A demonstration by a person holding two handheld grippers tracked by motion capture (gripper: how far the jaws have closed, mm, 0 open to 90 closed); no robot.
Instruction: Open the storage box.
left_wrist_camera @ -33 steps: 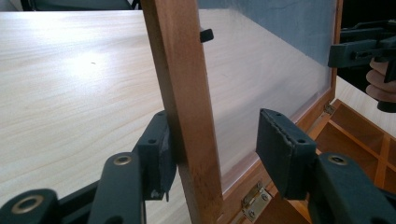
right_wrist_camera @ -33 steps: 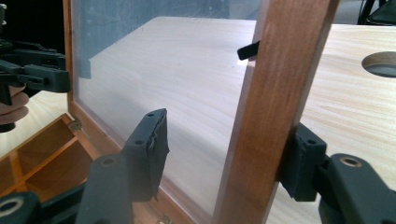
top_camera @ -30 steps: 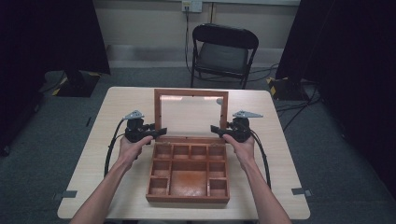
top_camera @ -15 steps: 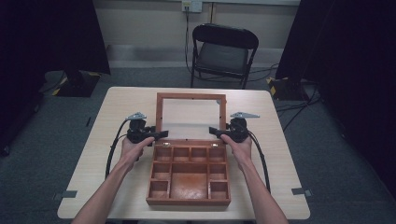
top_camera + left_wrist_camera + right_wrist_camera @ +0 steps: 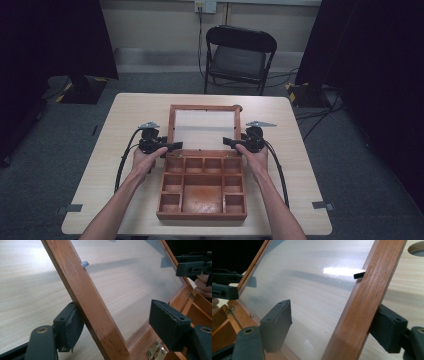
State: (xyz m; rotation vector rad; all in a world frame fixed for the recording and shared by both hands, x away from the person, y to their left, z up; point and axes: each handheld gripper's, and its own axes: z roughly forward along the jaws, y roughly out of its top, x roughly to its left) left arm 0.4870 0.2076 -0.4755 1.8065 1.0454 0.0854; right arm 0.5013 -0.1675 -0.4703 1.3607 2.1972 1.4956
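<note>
The left gripper [image 5: 112, 332] and right gripper [image 5: 332, 327] straddled the box lid [image 5: 204, 128] frame rails. Both sets of jaws had just been opening, pads slack around the wood.

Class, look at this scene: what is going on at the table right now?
A person at a table works a wooden compartment box with a gripper in each hand. Its glass-paned lid is swung back past upright. The left gripper straddles the lid's left frame rail and the right gripper its right rail. Both pairs of jaws have just been opening, with the rails between them, so the lid seems to be getting released.
</note>
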